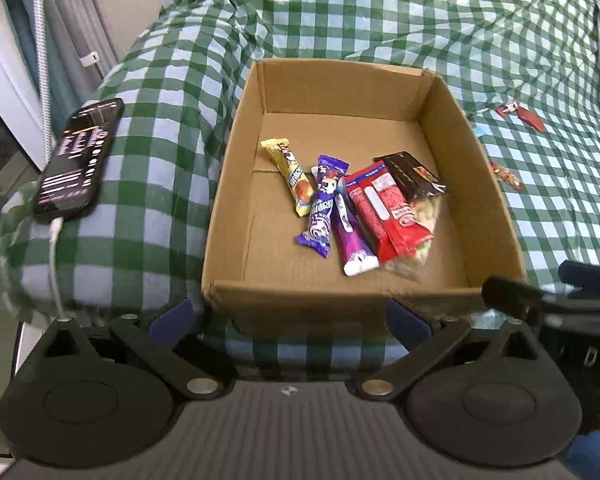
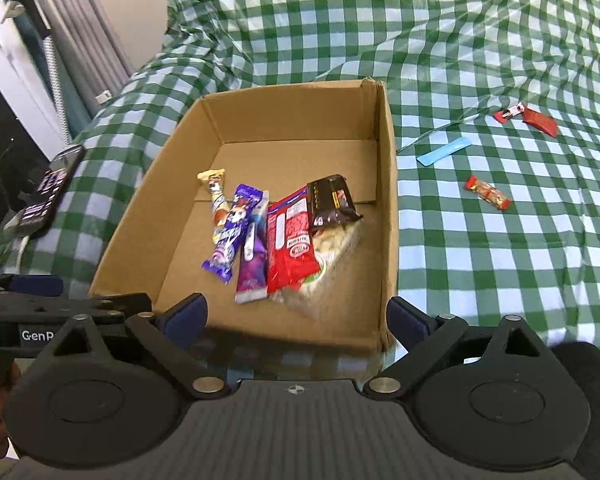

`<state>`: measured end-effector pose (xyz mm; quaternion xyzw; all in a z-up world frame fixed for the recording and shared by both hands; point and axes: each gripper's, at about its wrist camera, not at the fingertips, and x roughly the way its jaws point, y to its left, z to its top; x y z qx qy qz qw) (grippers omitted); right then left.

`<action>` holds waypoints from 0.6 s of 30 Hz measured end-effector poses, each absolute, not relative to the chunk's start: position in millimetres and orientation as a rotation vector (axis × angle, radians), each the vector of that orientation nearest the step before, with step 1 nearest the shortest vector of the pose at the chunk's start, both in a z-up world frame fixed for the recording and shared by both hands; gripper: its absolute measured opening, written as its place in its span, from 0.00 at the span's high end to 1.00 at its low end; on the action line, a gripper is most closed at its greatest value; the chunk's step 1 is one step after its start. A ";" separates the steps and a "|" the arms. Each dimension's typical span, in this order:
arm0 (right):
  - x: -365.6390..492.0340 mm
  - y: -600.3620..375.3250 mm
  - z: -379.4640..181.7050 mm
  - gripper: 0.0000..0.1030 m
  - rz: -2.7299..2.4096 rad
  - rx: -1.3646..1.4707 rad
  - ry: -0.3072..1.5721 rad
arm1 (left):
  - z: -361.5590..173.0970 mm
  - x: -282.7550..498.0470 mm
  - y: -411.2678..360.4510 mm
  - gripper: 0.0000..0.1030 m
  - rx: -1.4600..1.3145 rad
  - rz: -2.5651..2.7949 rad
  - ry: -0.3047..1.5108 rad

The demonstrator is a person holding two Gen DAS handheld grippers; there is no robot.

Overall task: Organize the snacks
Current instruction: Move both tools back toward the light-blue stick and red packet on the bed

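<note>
Cardboard box (image 2: 384,208) holds snack packets (image 2: 288,240), clustered right of centre

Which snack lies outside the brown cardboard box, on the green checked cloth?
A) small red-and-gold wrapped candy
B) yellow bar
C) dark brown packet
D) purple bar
A: the small red-and-gold wrapped candy lies on the green checked cloth, right of the brown cardboard box.

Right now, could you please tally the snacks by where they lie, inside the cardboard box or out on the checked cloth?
Inside the cardboard box: 6 (yellow bar, purple bar, violet bar, red pack, dark brown pack, clear bag)
Out on the checked cloth: 3 (small red candy, red wrapper, small red-and-white candy)
Total: 9
</note>
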<state>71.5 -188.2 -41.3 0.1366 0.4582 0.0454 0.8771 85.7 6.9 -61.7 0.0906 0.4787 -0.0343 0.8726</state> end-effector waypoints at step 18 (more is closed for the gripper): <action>-18.9 -218.0 17.1 0.01 0.095 0.269 0.705 | -13.3 10.3 -23.7 0.00 0.246 -0.066 0.855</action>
